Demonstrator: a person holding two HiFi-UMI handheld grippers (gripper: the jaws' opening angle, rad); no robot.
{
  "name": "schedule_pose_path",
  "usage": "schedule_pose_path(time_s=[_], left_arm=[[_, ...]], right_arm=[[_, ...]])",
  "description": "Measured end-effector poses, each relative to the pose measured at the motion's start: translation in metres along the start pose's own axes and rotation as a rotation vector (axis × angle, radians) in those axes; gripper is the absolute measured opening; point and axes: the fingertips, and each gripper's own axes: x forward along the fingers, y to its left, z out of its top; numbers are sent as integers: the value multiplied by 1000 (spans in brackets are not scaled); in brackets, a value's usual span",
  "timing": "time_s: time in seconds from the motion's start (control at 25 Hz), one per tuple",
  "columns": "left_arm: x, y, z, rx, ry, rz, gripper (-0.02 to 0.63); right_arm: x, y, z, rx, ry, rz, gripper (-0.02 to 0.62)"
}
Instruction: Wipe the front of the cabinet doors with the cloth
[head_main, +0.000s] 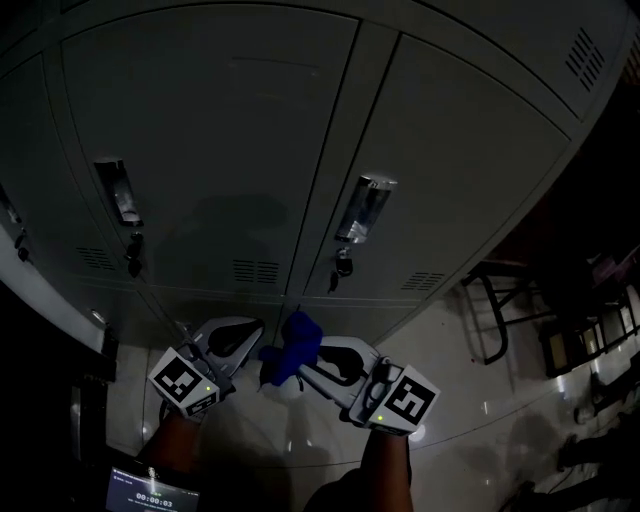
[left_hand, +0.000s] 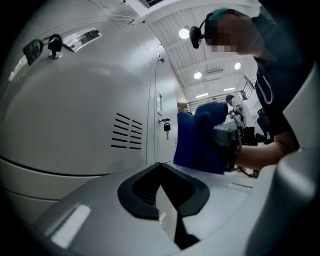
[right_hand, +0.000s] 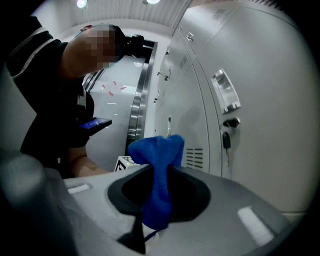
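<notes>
The right gripper (head_main: 318, 358) has its jaws clenched on the blue cloth (head_main: 295, 345). In the right gripper view the cloth (right_hand: 157, 175) runs down through the narrow gap between the jaws and bunches into a loose puff above their tips. The left gripper (head_main: 245, 340) sits just to the left of it. In the left gripper view its jaws are drawn together at the tips with nothing between them, and beyond them the cloth (left_hand: 200, 135) hangs from the other gripper.

Both grippers are low in the head view, near the bottom of the grey cabinet, in front of the seam between the left door (head_main: 200, 150) and the right door (head_main: 450, 170). The cloth is near the lower part of the doors, but no view shows whether it touches the metal. Each door has a shiny handle (head_main: 362, 208), a key (head_main: 342, 265) hanging in its lock below, and vent slots (head_main: 255, 270) lower down. Glossy floor tiles (head_main: 480, 400) spread to the right.
</notes>
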Motion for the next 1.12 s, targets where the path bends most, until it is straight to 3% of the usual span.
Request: schedule_pose_path(time_s=[0.24,0.4,0.52,0.72,1.12], left_arm=[[6,-12,-5,1,-11,-43,5],[9,-14,-17,-20,-12,-51,5],[9,-15,-17,-6,-4,-55,5],[3,-23,-4,13,-13,-63,5],[7,-25,-43,-32,42,-59,5]], right_arm=[[-6,-8,108,-117,-74,-175,75],[-20,-44,163,-164,-78,-358,75],[-27,-73,202,-169,-103,-446,75],[-17,-91,236,-178,-49,-490,75],[3,-111,278,-188,7,-519,75]])
